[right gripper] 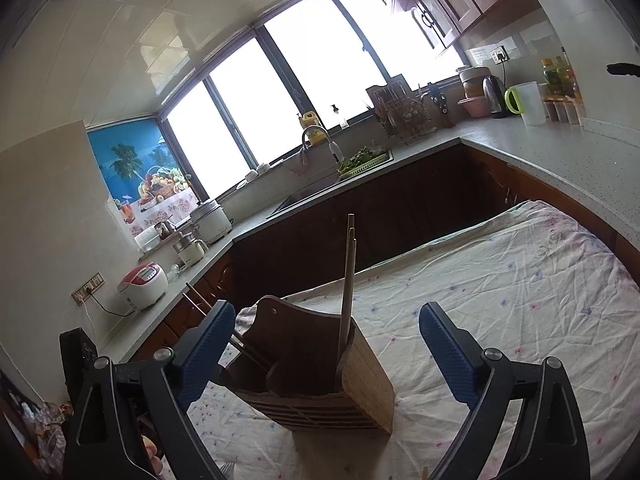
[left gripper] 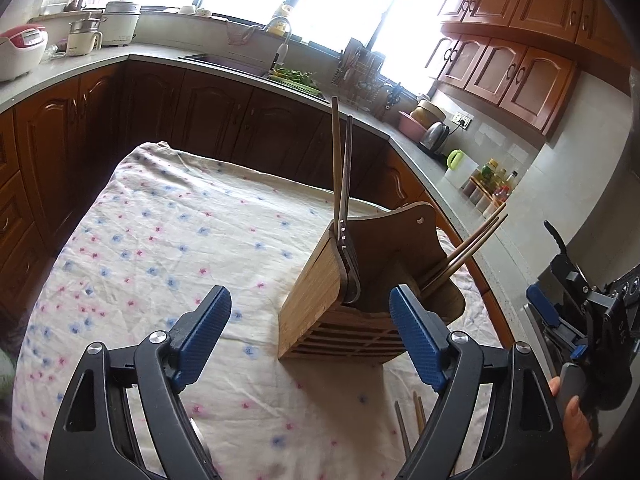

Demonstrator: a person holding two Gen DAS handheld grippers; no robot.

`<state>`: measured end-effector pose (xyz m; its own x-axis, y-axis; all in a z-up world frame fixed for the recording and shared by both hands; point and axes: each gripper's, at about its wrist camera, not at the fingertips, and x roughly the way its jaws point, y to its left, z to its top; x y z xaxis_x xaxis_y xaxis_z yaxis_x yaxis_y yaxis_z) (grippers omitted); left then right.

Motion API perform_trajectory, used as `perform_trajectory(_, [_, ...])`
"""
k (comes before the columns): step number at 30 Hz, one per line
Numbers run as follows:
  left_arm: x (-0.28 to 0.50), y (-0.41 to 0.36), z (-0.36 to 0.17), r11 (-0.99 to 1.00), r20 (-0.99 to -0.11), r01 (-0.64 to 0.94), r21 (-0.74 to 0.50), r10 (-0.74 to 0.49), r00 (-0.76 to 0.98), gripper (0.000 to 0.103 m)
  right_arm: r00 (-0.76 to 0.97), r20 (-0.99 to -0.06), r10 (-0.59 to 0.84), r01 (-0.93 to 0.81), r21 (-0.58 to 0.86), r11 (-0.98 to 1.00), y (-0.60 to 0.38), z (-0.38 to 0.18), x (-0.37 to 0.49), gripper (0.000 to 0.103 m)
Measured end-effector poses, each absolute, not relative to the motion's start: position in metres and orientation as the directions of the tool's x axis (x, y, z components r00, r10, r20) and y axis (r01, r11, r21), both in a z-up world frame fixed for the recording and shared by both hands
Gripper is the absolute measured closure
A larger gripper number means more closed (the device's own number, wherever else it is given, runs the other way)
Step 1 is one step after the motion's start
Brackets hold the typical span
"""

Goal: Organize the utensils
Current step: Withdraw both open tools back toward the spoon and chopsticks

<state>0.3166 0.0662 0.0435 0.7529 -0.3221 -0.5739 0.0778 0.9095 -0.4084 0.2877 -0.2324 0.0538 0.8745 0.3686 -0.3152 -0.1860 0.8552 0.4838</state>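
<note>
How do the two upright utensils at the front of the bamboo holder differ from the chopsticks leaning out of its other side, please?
The upright utensils stand nearly vertical in the near-left compartment of the bamboo holder; the leaning chopsticks tilt steeply outward to the right from another compartment. One upright utensil looks grey and metallic, while the leaning chopsticks look plain wooden. Both groups are slim sticks already stowed in that holder, and neither open tool touches them.

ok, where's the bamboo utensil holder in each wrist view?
Left wrist: the slatted bamboo utensil holder stands right of centre on the floral tablecloth, between the open claw fingers.
Right wrist: the holder is at lower centre, nearer the left finger.
Shared landmark: the curved steel sink faucet below the windows.
</note>
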Motion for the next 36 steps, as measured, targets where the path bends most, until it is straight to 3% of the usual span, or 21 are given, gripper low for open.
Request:
perform_trajectory(30, [0.174,0.048,0.016,0.895,-0.589,0.107,-0.432,-0.370,0.718,0.015,0.858,-0.461,0.225,-0.011,0.422,0.907,-0.267,0.007,0.122,0.005])
perform_trajectory(33, [0.164,0.047,0.009,0.896,-0.597,0.105,-0.432,-0.371,0.711,0.015,0.822,-0.532,0.204,0.027,0.393,0.919,-0.272,-0.007,0.110,0.003])
perform_trajectory(34, [0.161,0.045,0.006,0.896,-0.601,0.105,-0.432,-0.373,0.707,0.015,0.754,-0.643,0.136,0.105,0.323,0.941,-0.273,-0.018,0.109,0.003])
perform_trajectory(36, [0.157,0.041,0.000,0.895,-0.613,0.108,-0.432,-0.379,0.693,0.015,0.728,-0.675,0.123,0.135,0.317,0.939,-0.279,-0.028,0.103,0.002])
